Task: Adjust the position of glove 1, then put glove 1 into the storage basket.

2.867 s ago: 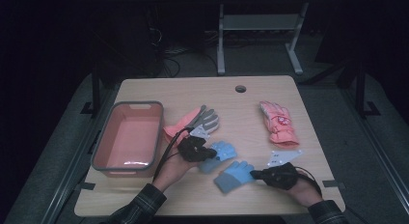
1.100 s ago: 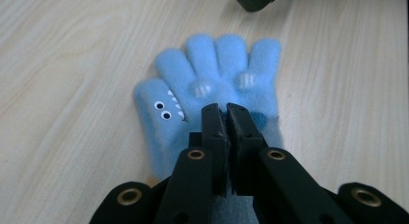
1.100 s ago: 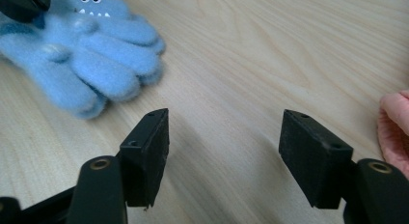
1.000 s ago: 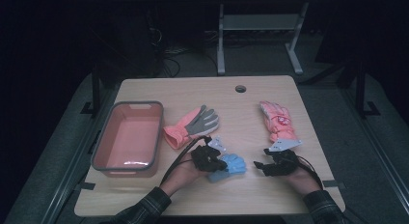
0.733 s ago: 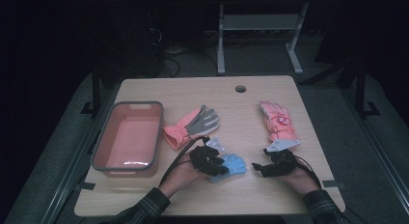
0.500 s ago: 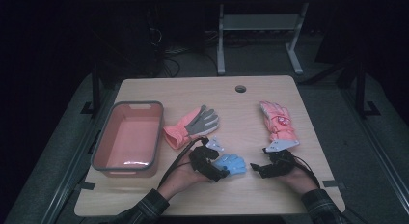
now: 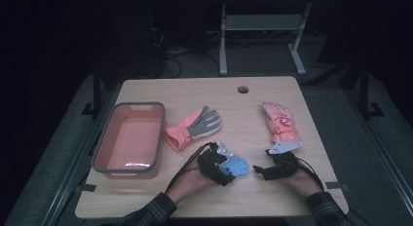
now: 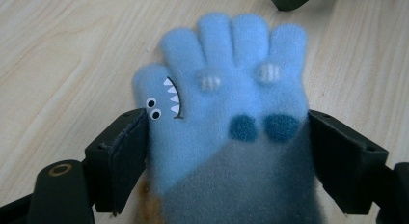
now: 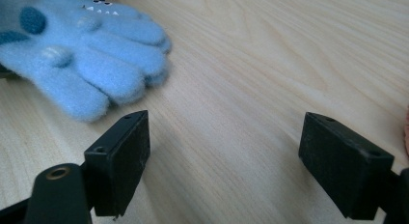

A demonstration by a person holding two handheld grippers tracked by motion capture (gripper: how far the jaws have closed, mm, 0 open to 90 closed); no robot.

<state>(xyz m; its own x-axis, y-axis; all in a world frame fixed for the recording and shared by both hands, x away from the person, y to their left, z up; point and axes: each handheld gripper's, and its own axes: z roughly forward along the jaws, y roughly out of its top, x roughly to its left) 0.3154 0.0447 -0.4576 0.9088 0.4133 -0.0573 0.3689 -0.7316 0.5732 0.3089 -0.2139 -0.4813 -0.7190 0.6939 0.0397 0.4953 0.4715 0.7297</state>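
Observation:
A fuzzy blue glove with a monster face lies flat on the table near the front edge. My left gripper is at its cuff end. In the left gripper view the blue glove lies between the two wide-spread jaws of my left gripper, which have just been opening. My right gripper rests to the right of the glove, its jaws just opened. In the right gripper view, nothing but bare wood is between the jaws of that gripper. The glove's fingers lie beyond its left jaw.
A salmon bin stands empty at the left. A coral and grey glove lies beside it. A pink glove lies at the right, just beyond my right gripper. A cable hole sits near the table's far edge.
Two blue gloves lay apart at first; now one blue heap lies at my left gripper. The right hand has drawn back to the right. Over the last second both hands have hardly shifted.

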